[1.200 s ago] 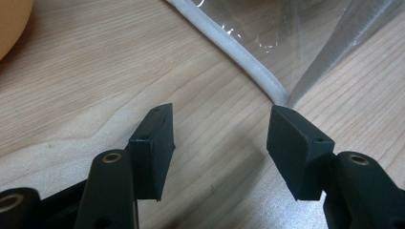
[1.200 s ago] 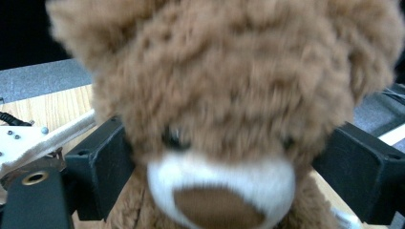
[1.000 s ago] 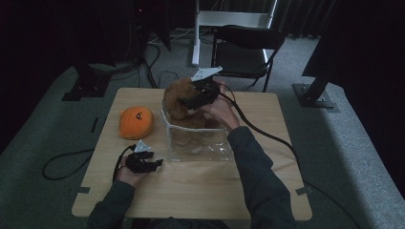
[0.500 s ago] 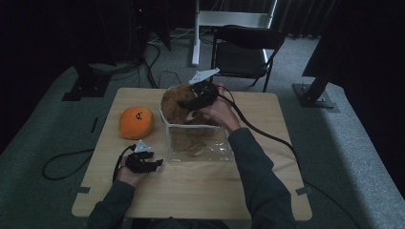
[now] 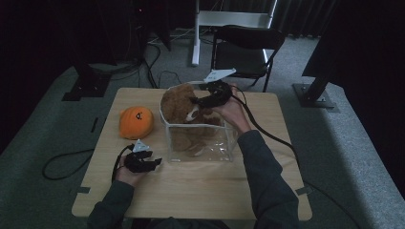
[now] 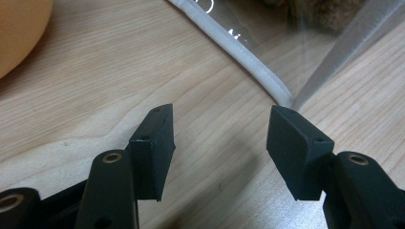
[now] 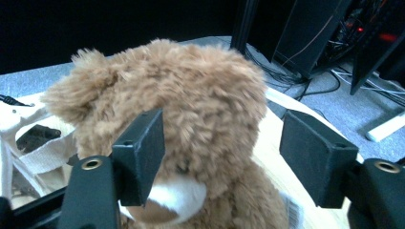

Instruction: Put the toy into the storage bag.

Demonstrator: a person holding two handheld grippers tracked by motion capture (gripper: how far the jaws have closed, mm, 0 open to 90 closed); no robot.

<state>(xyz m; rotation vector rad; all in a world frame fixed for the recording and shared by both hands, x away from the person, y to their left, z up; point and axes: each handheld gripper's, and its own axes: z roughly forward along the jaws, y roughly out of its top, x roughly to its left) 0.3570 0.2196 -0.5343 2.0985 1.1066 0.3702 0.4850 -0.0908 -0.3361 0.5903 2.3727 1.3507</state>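
Observation:
A brown teddy bear (image 5: 176, 107) sits in a clear bag with white trim (image 5: 215, 143) at the middle of the wooden table (image 5: 200, 191), its head above the rim. My right gripper (image 5: 199, 101) reaches to the head from the right. In the right gripper view the bear's head (image 7: 191, 86) lies between the jaws of the right gripper (image 7: 222, 129), which have just been closing; the right pad stands off the fur. My left gripper (image 5: 154, 162) rests open on the table left of the bag. The left gripper (image 6: 220, 114) spans bare wood near the bag's trim (image 6: 248, 62).
An orange pumpkin plush (image 5: 136, 122) lies at the table's left, also at the corner of the left gripper view (image 6: 19, 33). A black folding chair (image 5: 243, 47) stands behind the table. Cables trail off both sides over the grey carpet.
My right hand has shifted a little to the right beside the bear's head. The left hand and its gripper have stayed where they were.

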